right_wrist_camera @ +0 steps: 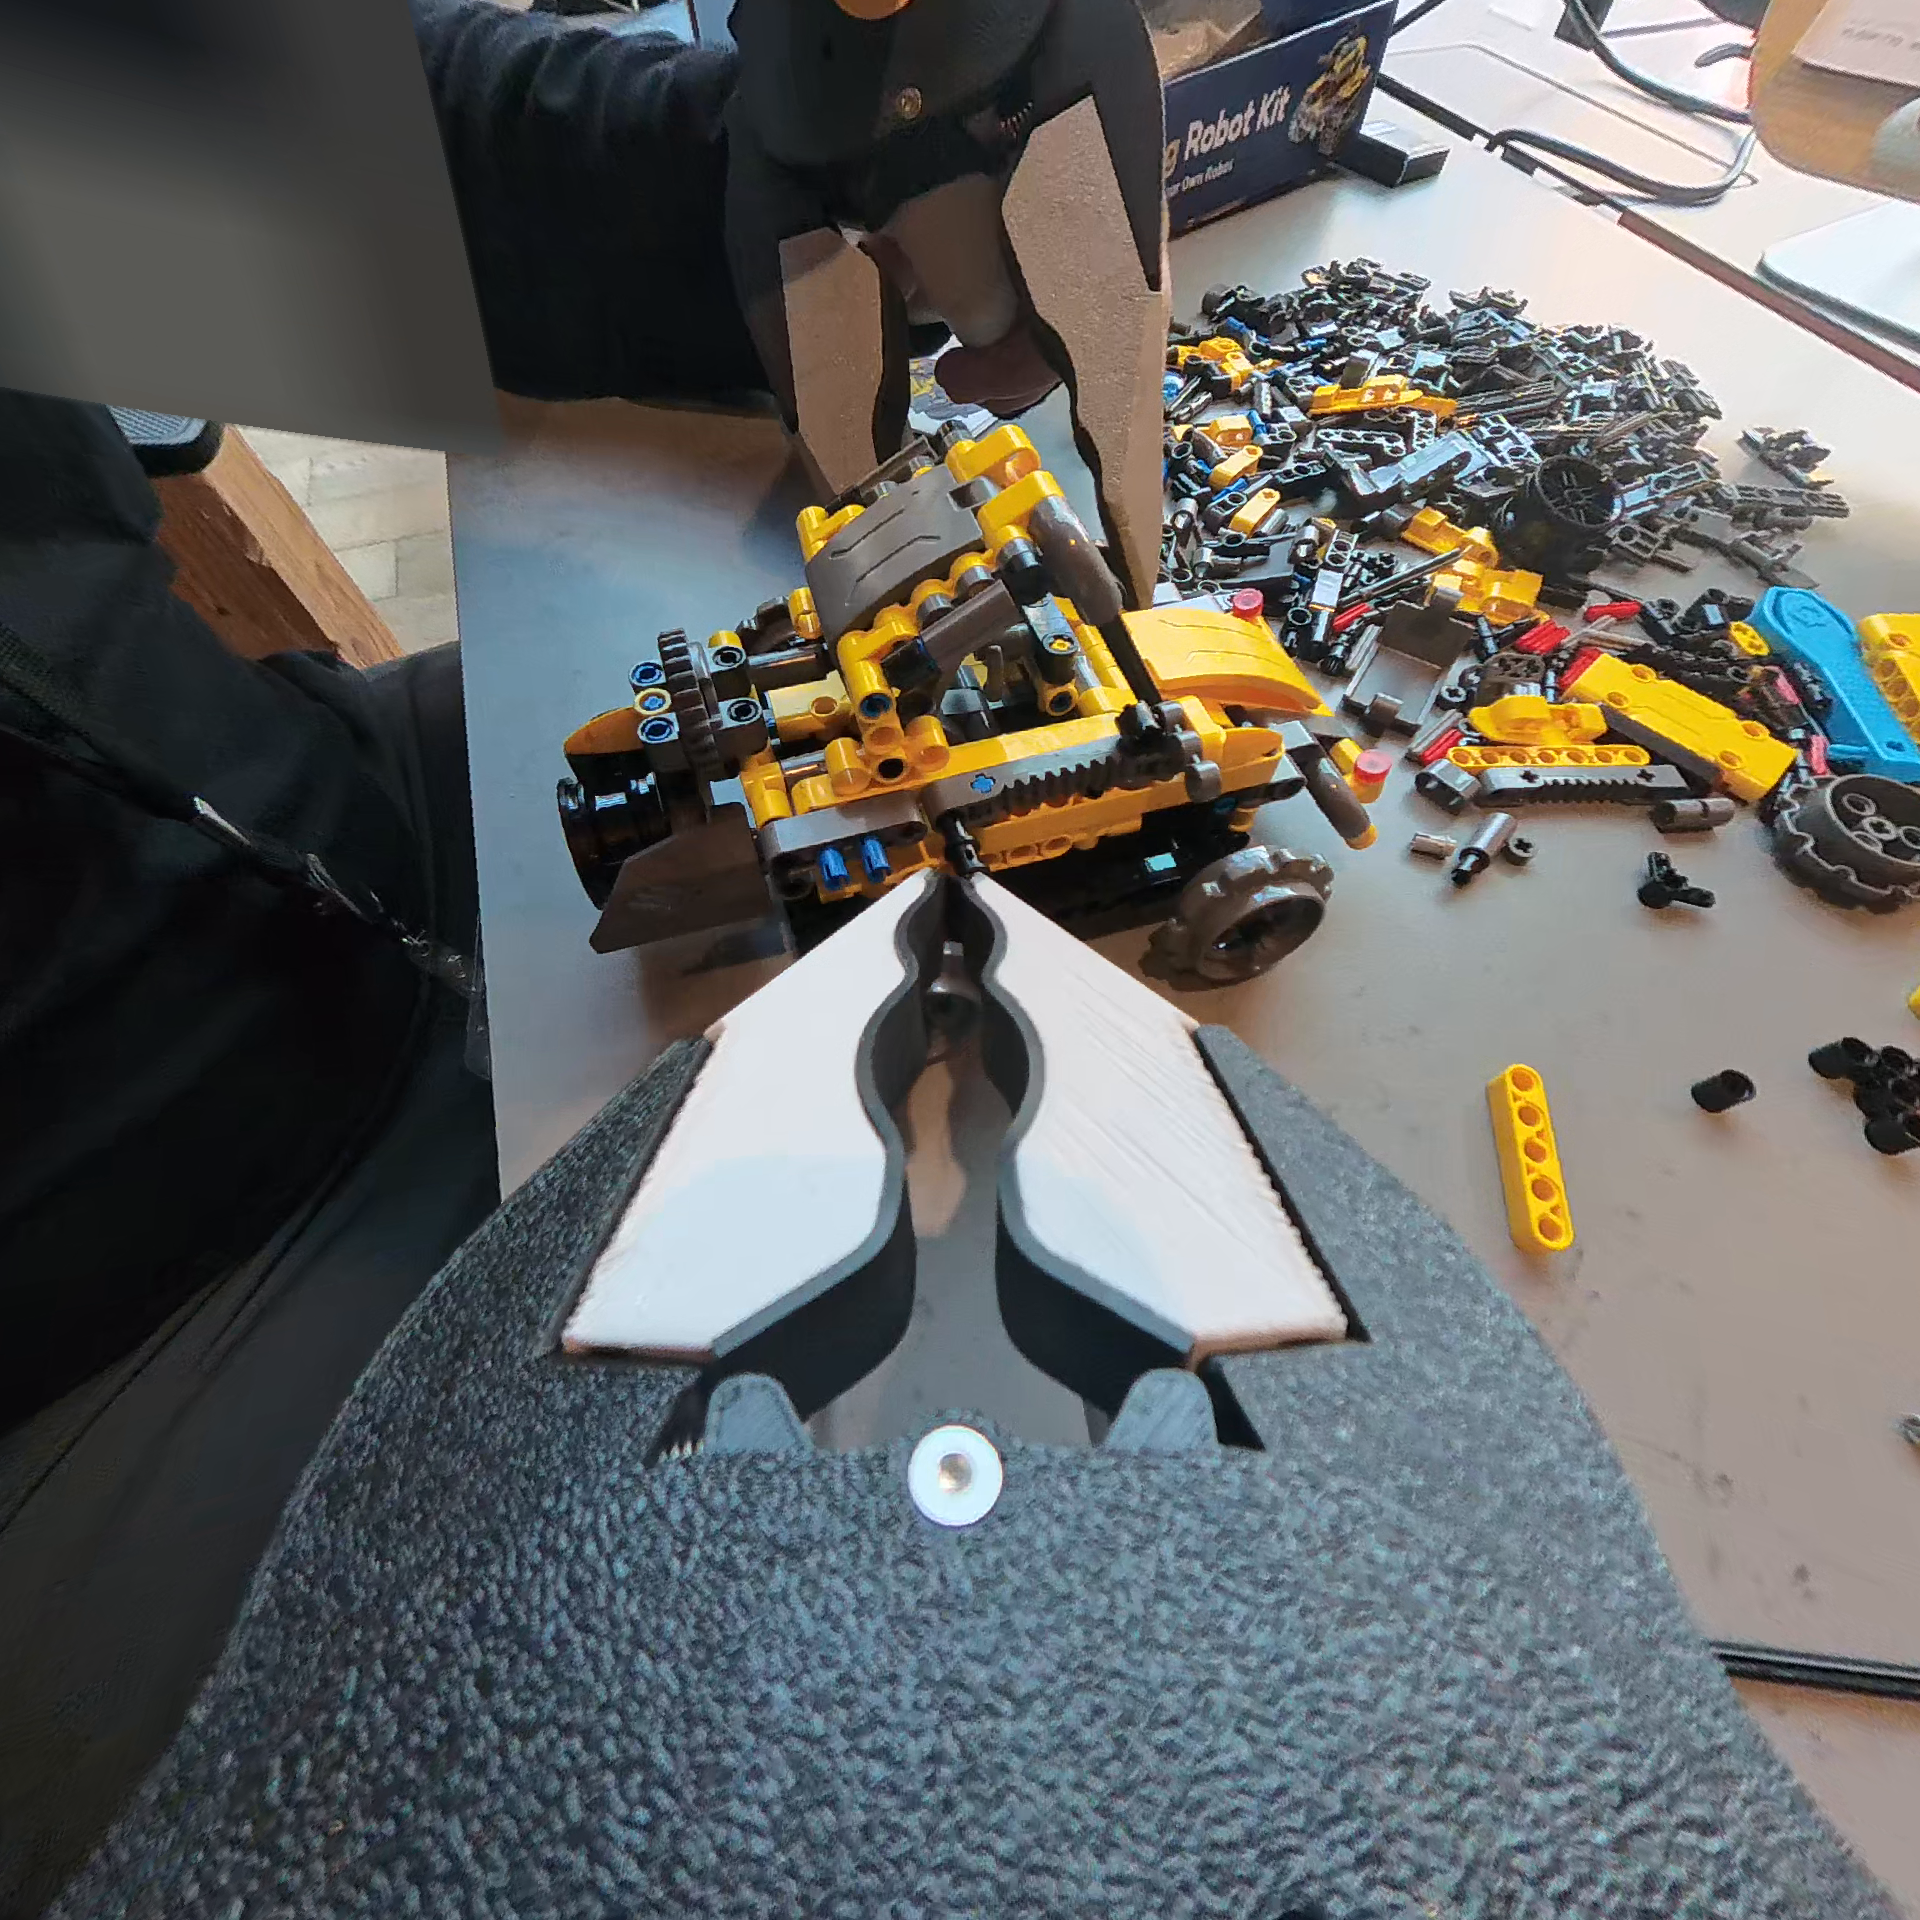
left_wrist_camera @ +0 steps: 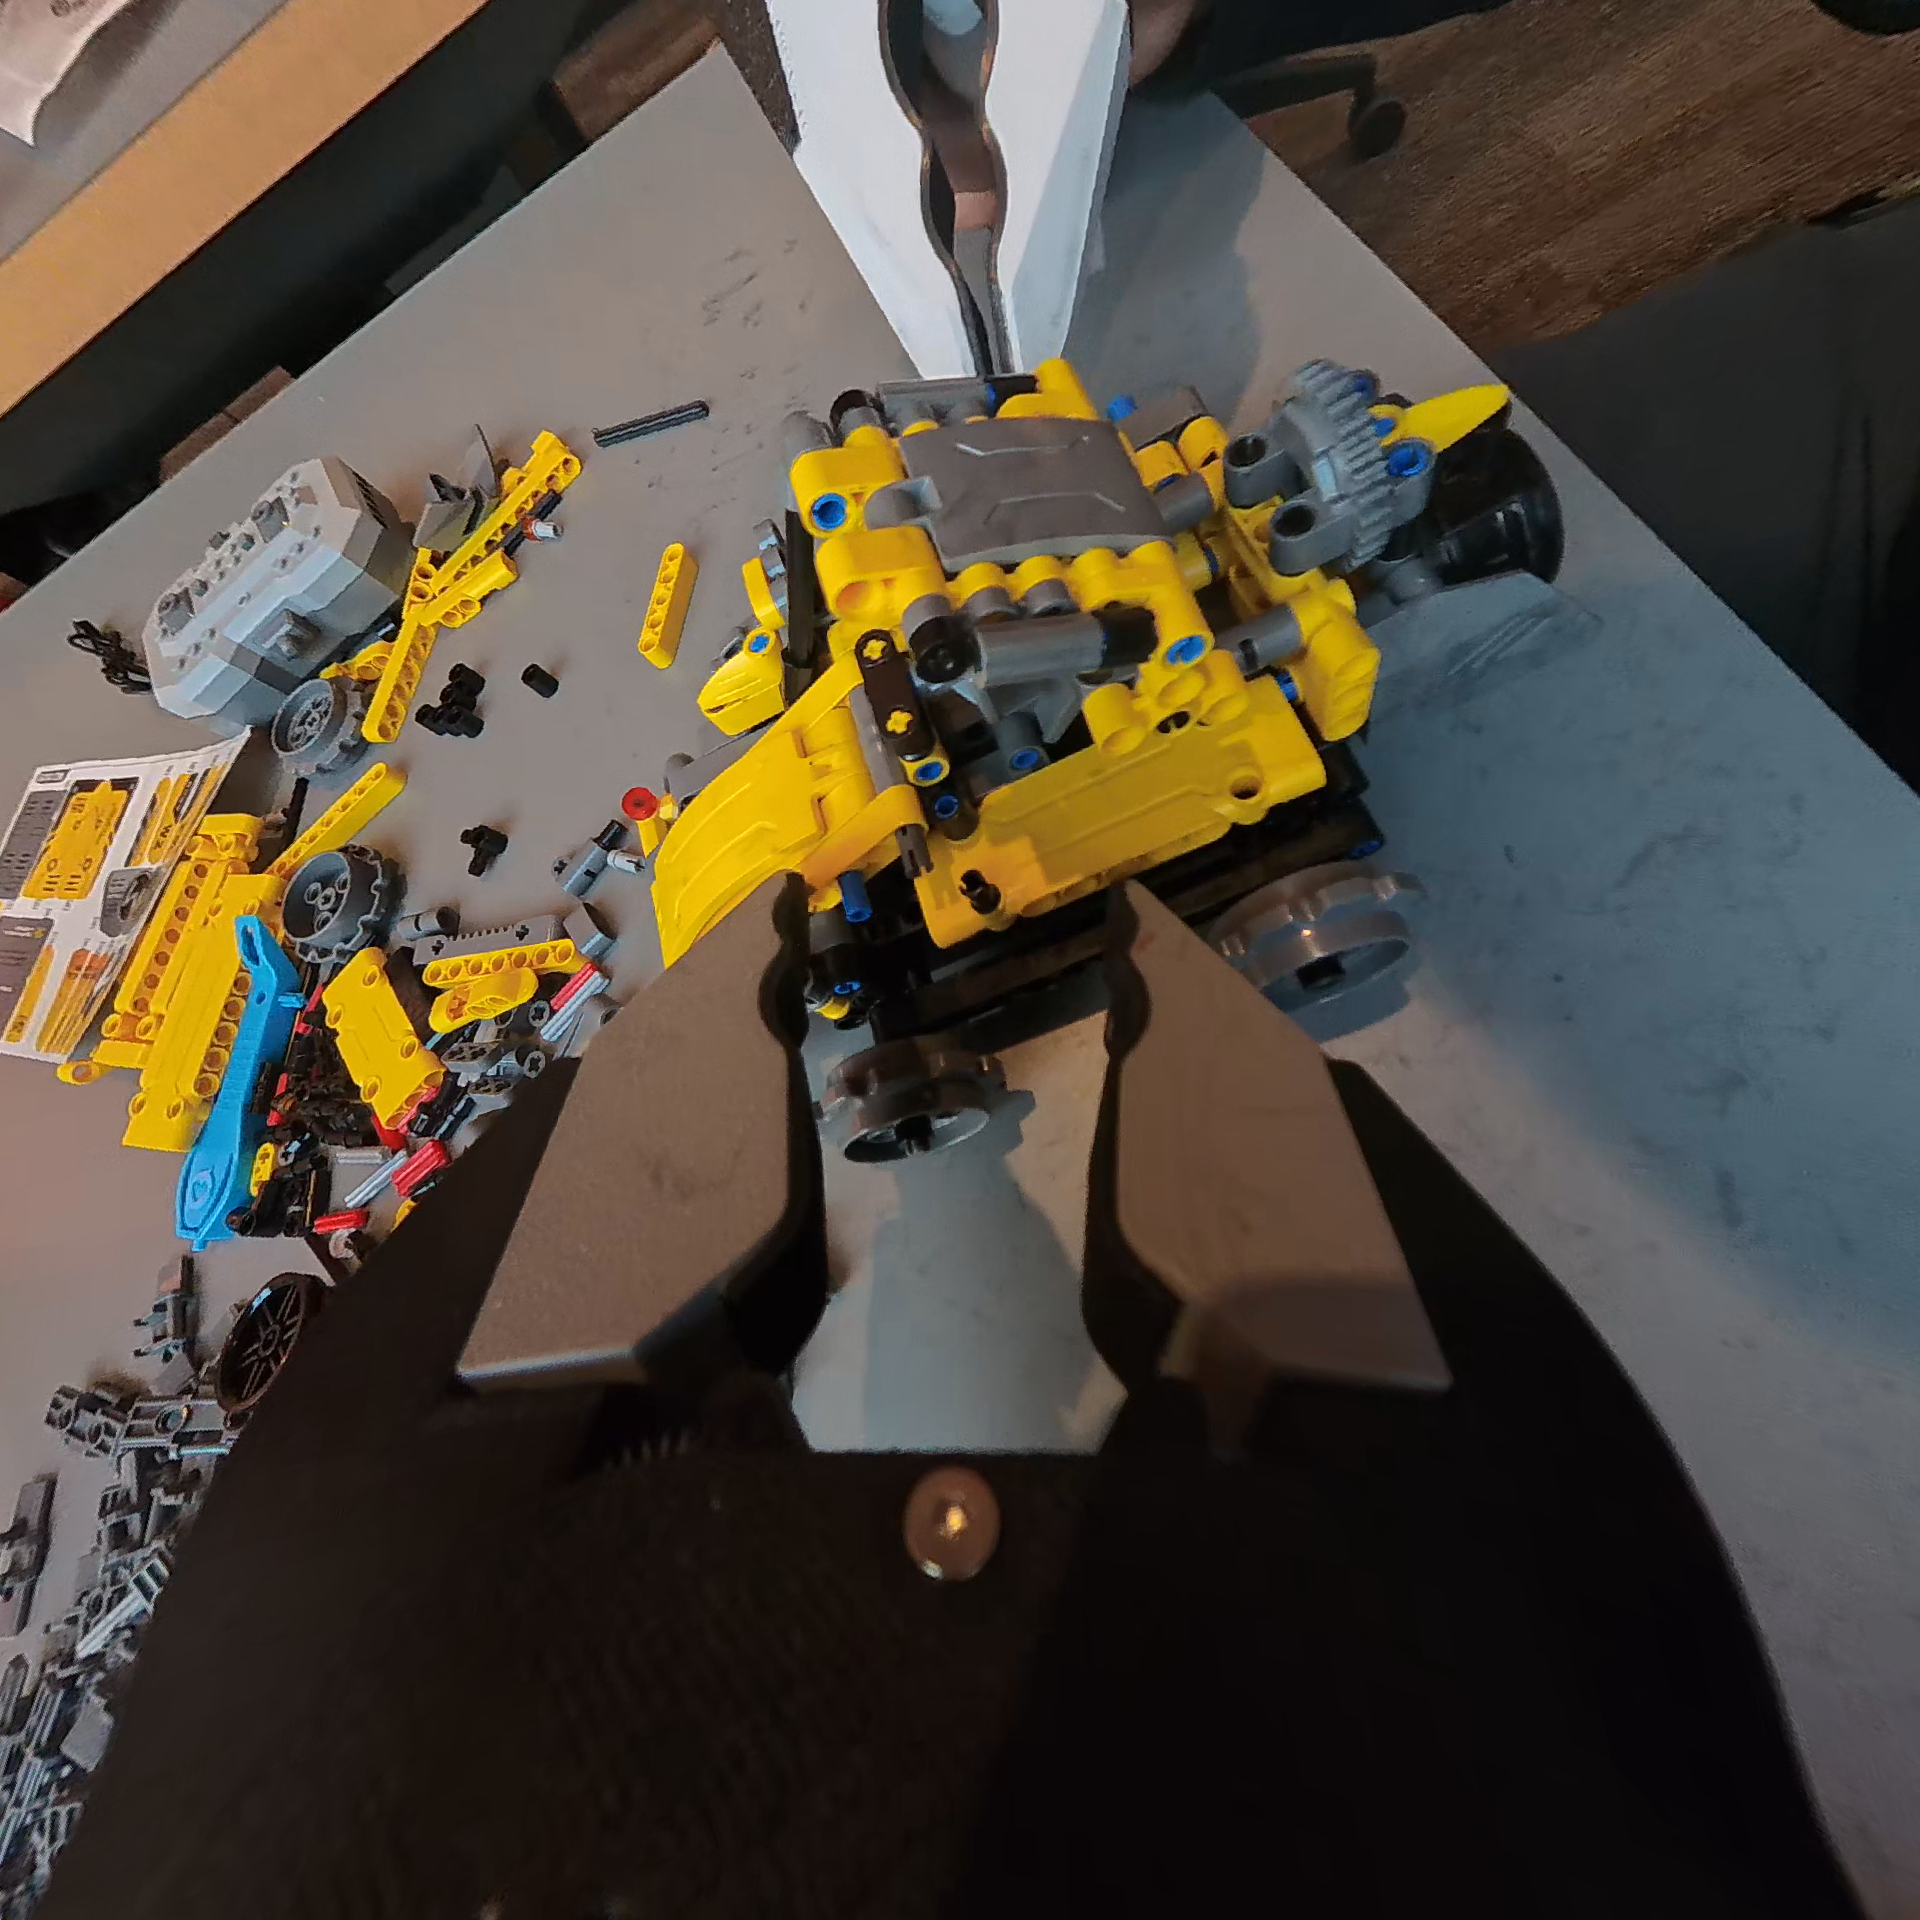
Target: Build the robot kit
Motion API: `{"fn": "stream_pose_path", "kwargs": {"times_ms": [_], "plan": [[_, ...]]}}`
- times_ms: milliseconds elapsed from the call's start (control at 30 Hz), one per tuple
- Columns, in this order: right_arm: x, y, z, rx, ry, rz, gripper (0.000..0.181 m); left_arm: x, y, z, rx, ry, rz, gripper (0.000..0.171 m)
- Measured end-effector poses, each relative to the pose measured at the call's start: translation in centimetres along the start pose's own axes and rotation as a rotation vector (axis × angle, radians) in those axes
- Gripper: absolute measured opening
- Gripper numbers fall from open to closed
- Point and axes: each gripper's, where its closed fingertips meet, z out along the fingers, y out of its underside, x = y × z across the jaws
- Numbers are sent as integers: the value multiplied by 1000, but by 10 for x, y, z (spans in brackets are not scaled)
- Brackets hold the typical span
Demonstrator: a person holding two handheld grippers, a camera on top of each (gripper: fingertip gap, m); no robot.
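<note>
A yellow, grey and black brick-built vehicle point(left_wrist_camera: 1049, 665) stands on the grey table point(left_wrist_camera: 1558, 935); it also shows in the right wrist view point(right_wrist_camera: 935, 727). My left gripper point(left_wrist_camera: 954, 909) has dark fingers point(left_wrist_camera: 665, 1143) set wide apart astride the vehicle's near end, with the tips touching its fender and side. It also shows at the far side in the right wrist view point(right_wrist_camera: 977, 499). My right gripper point(right_wrist_camera: 943, 883), with white fingers point(right_wrist_camera: 769, 1132), is pinched shut on a small black pin point(right_wrist_camera: 956, 831) at the vehicle's side. It also shows at the top of the left wrist view point(left_wrist_camera: 992, 353).
Loose parts lie in a pile point(left_wrist_camera: 343, 997) with a blue tool point(right_wrist_camera: 1829, 675), a grey block point(left_wrist_camera: 270, 592), spare wheels point(left_wrist_camera: 338, 904) and a printed sheet point(left_wrist_camera: 83, 883). A yellow beam point(right_wrist_camera: 1529, 1158) lies alone. A blue box point(right_wrist_camera: 1268, 114) stands at the back. A person in dark clothing point(right_wrist_camera: 208, 935) is at the table edge. Across from one pair of fingers to the other is roughly 9 cm. The grey block point(left_wrist_camera: 270, 592) lies around 25 cm away from my left fingertips.
</note>
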Motion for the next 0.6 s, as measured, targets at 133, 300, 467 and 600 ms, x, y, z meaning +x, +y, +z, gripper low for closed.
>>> {"fn": "stream_pose_path", "kwargs": {"times_ms": [133, 300, 467, 600], "plan": [[1, 0, 0, 2, 16, -8, 0, 1, -1, 0, -6, -17, 23, 51], [0, -1, -1, 6, 9, -9, 0, 2, -2, 1, -11, -12, 30, 49], [0, -1, 0, -3, -14, -19, 0, 3, -2, 0, -32, -7, 51, 47], [0, -2, 1, -23, -29, -36, 0, 3, -2, 0, -54, -7, 71, 45]]}}
